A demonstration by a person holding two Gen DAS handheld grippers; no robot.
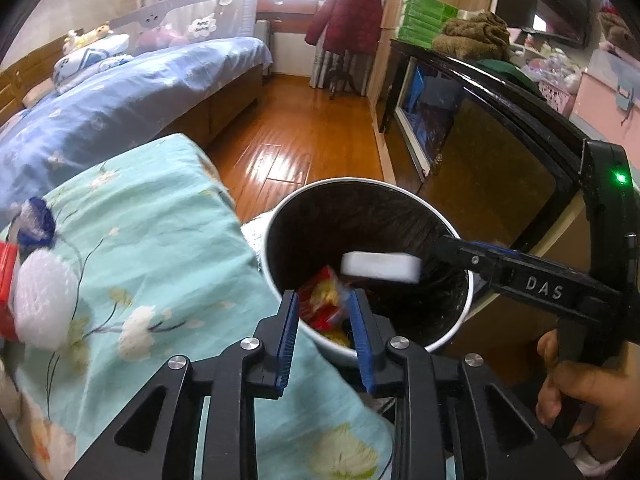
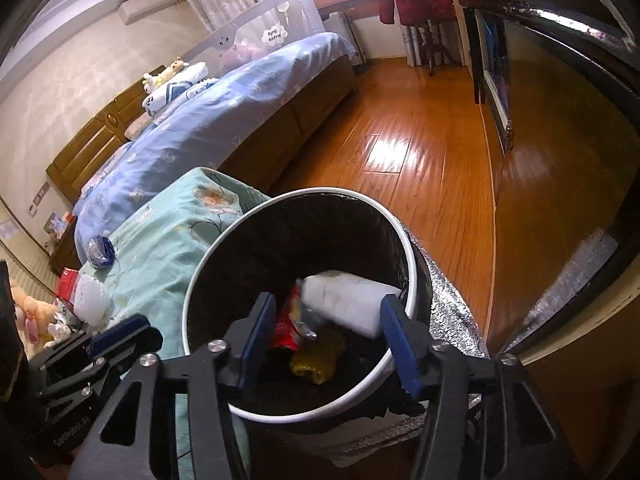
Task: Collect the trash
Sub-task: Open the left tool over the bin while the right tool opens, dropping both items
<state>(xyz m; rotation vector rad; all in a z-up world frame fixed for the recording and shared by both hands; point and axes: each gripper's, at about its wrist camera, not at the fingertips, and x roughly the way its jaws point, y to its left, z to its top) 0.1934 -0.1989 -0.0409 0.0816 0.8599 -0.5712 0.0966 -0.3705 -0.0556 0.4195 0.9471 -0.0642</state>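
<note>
We are holding both grippers over one round, white-rimmed trash bin [image 2: 408,248] lined with a crinkled black bag. It is standing on the glossy wooden floor [image 2: 400,152], wedged between a mint floral bedcover [image 1: 160,232] and a dark cabinet [image 1: 500,168].

Left gripper [image 1: 325,312]: jaws are standing slightly apart, gripping nothing, a red-and-yellow wrapper [image 1: 322,304] showing between them.

Right gripper [image 2: 328,332]: jaws are standing wide, empty; one white rectangular foam block [image 2: 344,304] is lying tilted in the bin.

Three items are waiting on the bedcover: a white bubbly wad [image 1: 44,304], a blue-white crumple [image 1: 36,220], a red pack [image 1: 6,280].
</note>
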